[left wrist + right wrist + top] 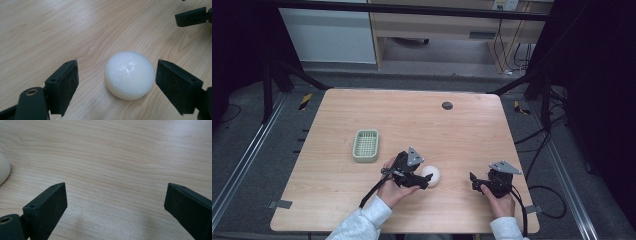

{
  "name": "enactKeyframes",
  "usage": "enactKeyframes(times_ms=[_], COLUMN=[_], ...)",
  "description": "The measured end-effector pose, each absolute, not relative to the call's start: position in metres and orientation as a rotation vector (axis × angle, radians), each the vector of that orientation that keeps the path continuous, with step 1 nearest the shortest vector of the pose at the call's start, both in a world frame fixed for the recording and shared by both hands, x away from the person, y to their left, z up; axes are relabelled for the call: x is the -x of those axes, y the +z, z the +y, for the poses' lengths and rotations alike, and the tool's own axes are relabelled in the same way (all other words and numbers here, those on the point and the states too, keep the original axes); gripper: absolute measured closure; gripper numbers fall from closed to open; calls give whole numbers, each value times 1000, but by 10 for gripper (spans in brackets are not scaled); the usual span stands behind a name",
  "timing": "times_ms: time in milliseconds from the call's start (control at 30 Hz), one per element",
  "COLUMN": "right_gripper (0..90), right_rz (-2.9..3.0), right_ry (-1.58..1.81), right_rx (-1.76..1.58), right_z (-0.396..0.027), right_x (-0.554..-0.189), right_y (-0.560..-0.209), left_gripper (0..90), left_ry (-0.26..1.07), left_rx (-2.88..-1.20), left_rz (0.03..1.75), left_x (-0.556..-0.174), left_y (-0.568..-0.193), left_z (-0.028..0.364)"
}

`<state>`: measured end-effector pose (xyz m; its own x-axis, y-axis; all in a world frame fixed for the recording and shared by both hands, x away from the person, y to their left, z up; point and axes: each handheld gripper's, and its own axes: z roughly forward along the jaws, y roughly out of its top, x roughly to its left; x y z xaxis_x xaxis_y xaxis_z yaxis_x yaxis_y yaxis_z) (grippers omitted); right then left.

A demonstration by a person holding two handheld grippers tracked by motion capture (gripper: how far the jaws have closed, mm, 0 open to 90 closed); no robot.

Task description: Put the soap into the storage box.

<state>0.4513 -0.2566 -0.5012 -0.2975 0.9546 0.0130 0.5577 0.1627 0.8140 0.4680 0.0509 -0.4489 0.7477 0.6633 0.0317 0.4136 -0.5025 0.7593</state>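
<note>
A round white soap-like puck (431, 175) (129, 74) lies flat on the wooden table (412, 125). My left gripper (426, 178) (116, 85) is open around it, one jaw on each side, with gaps to both. My right gripper (474, 181) (116, 205) rests open farther right, over bare wood with nothing between its jaws. The puck's edge (3, 171) shows at the left of the right gripper view. One tip of the right gripper (191, 16) shows top right in the left gripper view.
A pale green slotted basket (366, 145) stands on the table left of the left hand. A dark round cap (447, 105) sits in the tabletop near the far edge. Cables (537, 145) run along the floor at the right.
</note>
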Motion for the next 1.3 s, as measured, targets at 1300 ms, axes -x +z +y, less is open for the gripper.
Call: enactKeyframes(times_ms=[1300], right_gripper=[50], right_rz=[1937], right_ry=[1014], right_rx=[-1425], right_z=[-255], right_x=[-452], right_y=[-502], left_gripper=[140], left_ry=[379], left_rx=[-2260], left_rz=[801], left_x=[-474], left_y=[-476], left_z=[25])
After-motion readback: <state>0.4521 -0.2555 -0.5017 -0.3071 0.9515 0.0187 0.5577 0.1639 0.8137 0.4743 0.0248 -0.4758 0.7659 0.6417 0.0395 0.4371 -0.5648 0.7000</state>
